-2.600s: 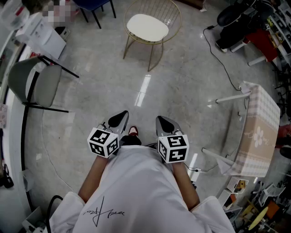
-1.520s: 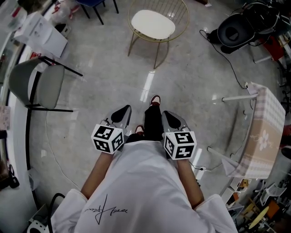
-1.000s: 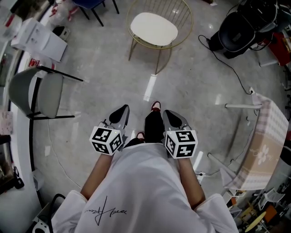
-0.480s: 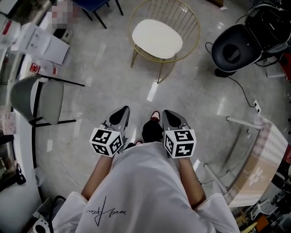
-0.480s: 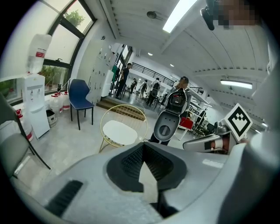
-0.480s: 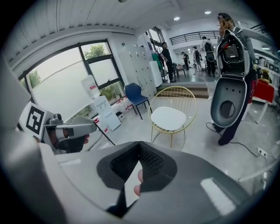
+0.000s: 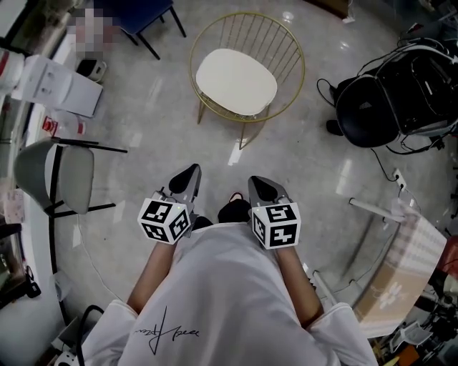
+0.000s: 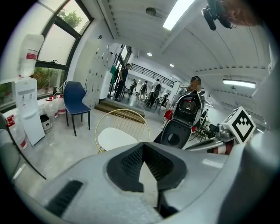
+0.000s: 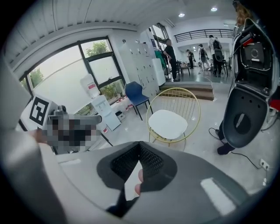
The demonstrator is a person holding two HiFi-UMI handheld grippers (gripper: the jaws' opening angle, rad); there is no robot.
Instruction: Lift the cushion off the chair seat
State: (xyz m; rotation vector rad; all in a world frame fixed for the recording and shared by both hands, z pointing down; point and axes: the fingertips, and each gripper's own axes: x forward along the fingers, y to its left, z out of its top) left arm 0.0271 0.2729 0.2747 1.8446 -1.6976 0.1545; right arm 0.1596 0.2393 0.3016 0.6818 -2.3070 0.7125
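Observation:
A white cushion (image 7: pixel 236 82) lies on the seat of a round gold wire chair (image 7: pixel 293 50) ahead of me on the floor; the same cushion (image 8: pixel 114 139) shows in the left gripper view, and the cushion (image 9: pixel 167 124) in the right gripper view. My left gripper (image 7: pixel 189 176) and right gripper (image 7: pixel 260 188) are held side by side in front of my body, well short of the chair. Both are shut with nothing between their jaws. Neither touches the cushion.
A black scooter (image 7: pixel 401 89) with trailing cables stands right of the chair. A grey chair (image 7: pixel 54 175) and a white water dispenser (image 7: pixel 54 78) are at the left, a blue chair (image 7: pixel 139 18) behind. A cloth-covered table (image 7: pixel 404 264) sits at the right.
I have walked toward the gold chair: it and the cushion sit lower and larger in the head view. The scooter has come fully into view. Both grippers stay shut, side by side.

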